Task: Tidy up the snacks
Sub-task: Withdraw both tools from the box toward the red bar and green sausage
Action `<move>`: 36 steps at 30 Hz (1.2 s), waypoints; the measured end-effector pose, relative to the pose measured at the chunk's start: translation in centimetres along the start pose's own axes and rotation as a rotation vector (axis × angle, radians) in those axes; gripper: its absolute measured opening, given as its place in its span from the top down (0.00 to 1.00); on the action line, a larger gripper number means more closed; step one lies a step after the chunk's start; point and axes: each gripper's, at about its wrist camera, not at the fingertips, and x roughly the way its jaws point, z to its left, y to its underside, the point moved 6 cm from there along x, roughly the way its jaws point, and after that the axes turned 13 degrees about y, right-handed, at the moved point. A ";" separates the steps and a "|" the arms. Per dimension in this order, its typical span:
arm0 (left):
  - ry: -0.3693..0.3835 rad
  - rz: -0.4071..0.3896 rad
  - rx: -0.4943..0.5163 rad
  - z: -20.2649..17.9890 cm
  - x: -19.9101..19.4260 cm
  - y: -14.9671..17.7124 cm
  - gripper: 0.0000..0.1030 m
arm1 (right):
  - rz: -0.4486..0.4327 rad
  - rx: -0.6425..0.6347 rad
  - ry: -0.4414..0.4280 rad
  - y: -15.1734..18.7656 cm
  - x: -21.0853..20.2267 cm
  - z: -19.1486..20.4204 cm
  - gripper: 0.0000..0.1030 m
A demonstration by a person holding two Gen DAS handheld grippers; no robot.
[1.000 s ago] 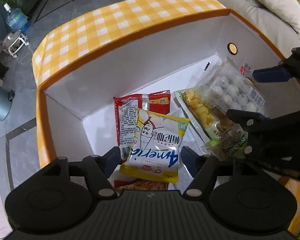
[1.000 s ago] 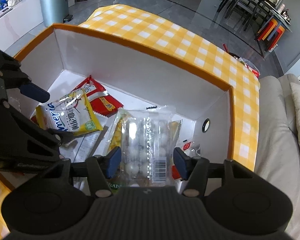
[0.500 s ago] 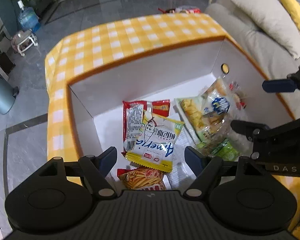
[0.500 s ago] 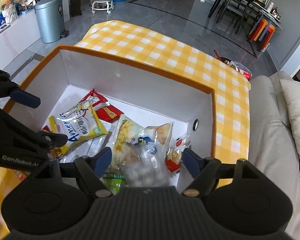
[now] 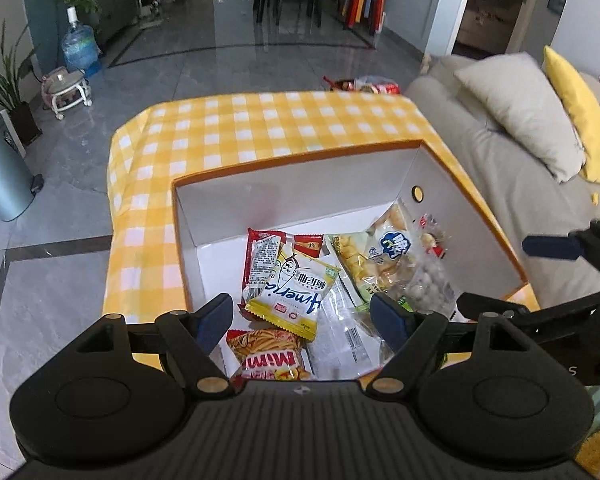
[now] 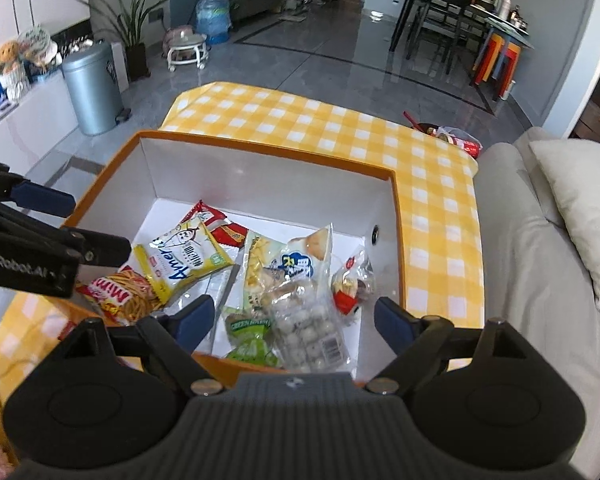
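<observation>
An orange-rimmed white box (image 5: 300, 184) (image 6: 260, 184) on the yellow checked table holds several snack packs. A yellow Ameria pack (image 5: 288, 300) (image 6: 184, 260) lies on a red pack (image 5: 260, 256). A Mimi pack (image 5: 268, 356) (image 6: 120, 288) lies nearest the left gripper. A clear bag of white balls (image 5: 428, 284) (image 6: 308, 332) rests on a puff bag (image 5: 380, 256) (image 6: 292, 260) at the right. My left gripper (image 5: 304, 320) is open and empty above the box. My right gripper (image 6: 292, 316) is open and empty above the ball bag.
A beige sofa with cushions (image 5: 512, 104) (image 6: 540, 240) stands right of the table. A grey bin (image 5: 0, 172) (image 6: 92, 88), a water jug (image 5: 78, 46) and a plant stand on the tiled floor to the left. More snacks (image 5: 364, 85) lie past the table's far edge.
Both grippers have risen and pulled back from the box. The right gripper opened and let go of the ball bag, which now lies in the box.
</observation>
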 end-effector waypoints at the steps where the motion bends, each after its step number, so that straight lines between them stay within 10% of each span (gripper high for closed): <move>1: -0.001 -0.010 0.001 -0.1 -0.5 0.2 0.11 | -0.001 0.011 -0.002 0.3 -0.4 -0.1 0.18; 14: 0.001 -0.016 0.017 -1.3 -4.0 4.8 0.11 | -0.027 0.088 -0.002 6.6 -3.3 0.9 0.16; 36: -0.015 0.152 -0.197 1.6 1.5 12.5 0.11 | 0.088 0.122 -0.047 13.4 0.9 2.6 0.18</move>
